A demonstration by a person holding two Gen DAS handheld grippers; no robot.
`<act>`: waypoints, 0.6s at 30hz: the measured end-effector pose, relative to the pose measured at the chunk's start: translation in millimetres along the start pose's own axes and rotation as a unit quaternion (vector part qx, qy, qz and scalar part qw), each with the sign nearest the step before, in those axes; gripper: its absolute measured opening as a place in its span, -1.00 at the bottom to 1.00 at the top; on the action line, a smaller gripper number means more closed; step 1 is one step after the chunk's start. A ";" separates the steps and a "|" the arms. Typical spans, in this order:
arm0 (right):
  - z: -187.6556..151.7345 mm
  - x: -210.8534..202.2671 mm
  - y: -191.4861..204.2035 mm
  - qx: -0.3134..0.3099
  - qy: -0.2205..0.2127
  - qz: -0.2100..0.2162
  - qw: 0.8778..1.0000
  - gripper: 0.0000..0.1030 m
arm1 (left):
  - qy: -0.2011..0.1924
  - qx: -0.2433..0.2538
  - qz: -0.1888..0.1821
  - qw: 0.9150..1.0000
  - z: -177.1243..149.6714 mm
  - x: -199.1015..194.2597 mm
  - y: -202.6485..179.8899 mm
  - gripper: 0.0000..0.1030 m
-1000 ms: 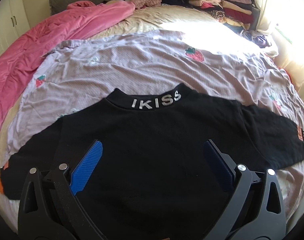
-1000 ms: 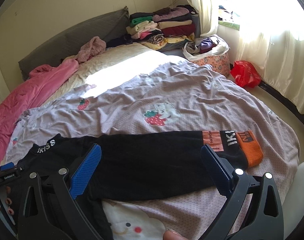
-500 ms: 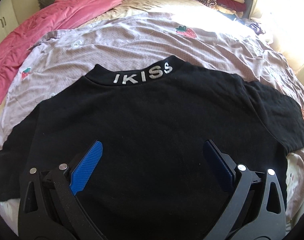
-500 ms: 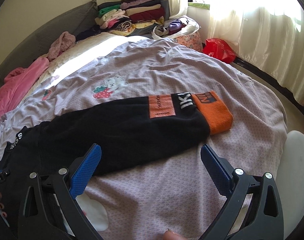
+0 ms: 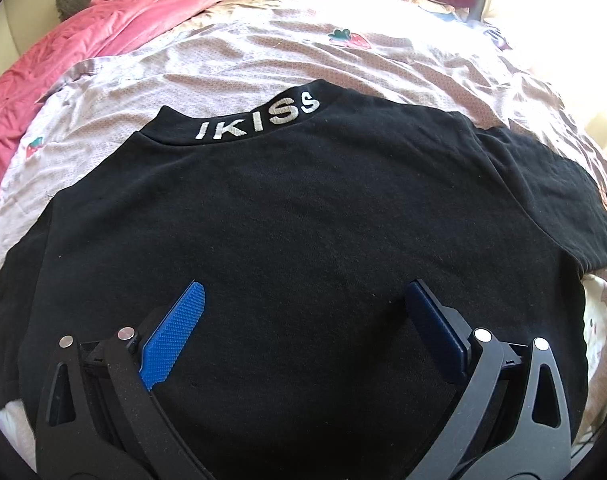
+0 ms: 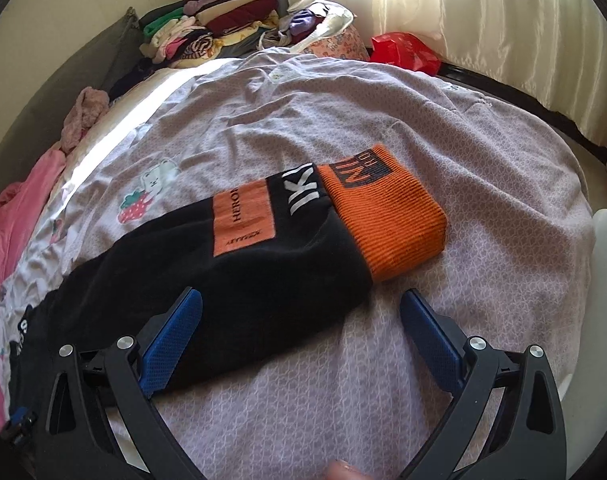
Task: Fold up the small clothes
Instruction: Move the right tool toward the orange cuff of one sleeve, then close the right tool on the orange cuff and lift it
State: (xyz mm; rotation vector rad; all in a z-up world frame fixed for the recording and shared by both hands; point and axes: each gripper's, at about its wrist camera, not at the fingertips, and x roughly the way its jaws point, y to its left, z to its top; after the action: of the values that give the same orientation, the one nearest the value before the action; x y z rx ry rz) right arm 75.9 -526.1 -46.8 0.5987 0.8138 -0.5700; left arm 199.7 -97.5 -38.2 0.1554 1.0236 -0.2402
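Observation:
A small black sweatshirt (image 5: 303,216) lies flat, back up, on the lilac bedspread (image 5: 231,60), with "IKISS" in white on its collar (image 5: 259,120). My left gripper (image 5: 303,300) is open and empty, low over the middle of its back. The right sleeve (image 6: 231,264) stretches out sideways and ends in an orange ribbed cuff (image 6: 387,216) with an orange patch beside it. My right gripper (image 6: 299,300) is open and empty, just short of the sleeve's near edge, its left finger (image 6: 171,340) over the black fabric.
A pink quilt (image 5: 83,48) lies along the left side of the bed. A stack of folded clothes (image 6: 215,28) sits at the head of the bed, beside a bag of clothes (image 6: 319,28). A red bag (image 6: 403,52) and curtains (image 6: 503,32) are on the right.
Both grippers have moved forward and lower toward the sweatshirt. The left one now hangs over the back; the right one has swung toward the sleeve and cuff. The garment has not moved.

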 end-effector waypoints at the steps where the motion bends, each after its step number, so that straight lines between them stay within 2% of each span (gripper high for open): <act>1: 4.4 3.8 -2.0 0.006 -0.003 -0.004 1.000 0.92 | -0.001 -0.001 0.001 1.000 0.3 -0.3 1.3 0.83; 7: 25.6 19.2 -14.2 0.051 -0.006 0.034 0.998 0.92 | -0.007 -0.006 0.013 1.000 3.4 -1.6 9.0 0.83; 8: 27.7 19.2 -13.9 0.049 -0.006 0.041 0.998 0.86 | -0.010 -0.008 0.014 1.000 4.3 -2.9 11.3 0.83; 10: 29.8 16.9 -14.7 0.051 -0.008 0.049 0.997 0.50 | -0.015 -0.013 0.014 1.000 6.4 -6.2 16.3 0.83; 12: 30.9 12.6 -17.4 0.050 -0.016 0.049 0.997 -0.12 | -0.020 -0.021 0.014 0.999 8.3 -10.1 22.0 0.83; 14: 31.2 10.1 -21.1 0.054 -0.019 0.062 0.996 -0.30 | -0.027 -0.030 0.014 0.999 10.3 -15.2 28.3 0.83; 16: 29.9 1.2 -23.4 0.054 -0.035 0.080 0.995 -0.56 | -0.032 -0.038 0.015 0.999 11.5 -19.7 33.8 0.83; 18: 29.5 -9.3 -20.6 0.045 -0.052 0.097 0.993 -0.61 | -0.036 -0.045 0.013 0.998 12.8 -23.6 38.4 0.83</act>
State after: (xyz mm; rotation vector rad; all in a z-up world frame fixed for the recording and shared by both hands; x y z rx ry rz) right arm 71.4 -558.3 -28.9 0.7168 0.6264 -0.4579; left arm 208.9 -60.6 -10.8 0.0782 0.9584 -0.1739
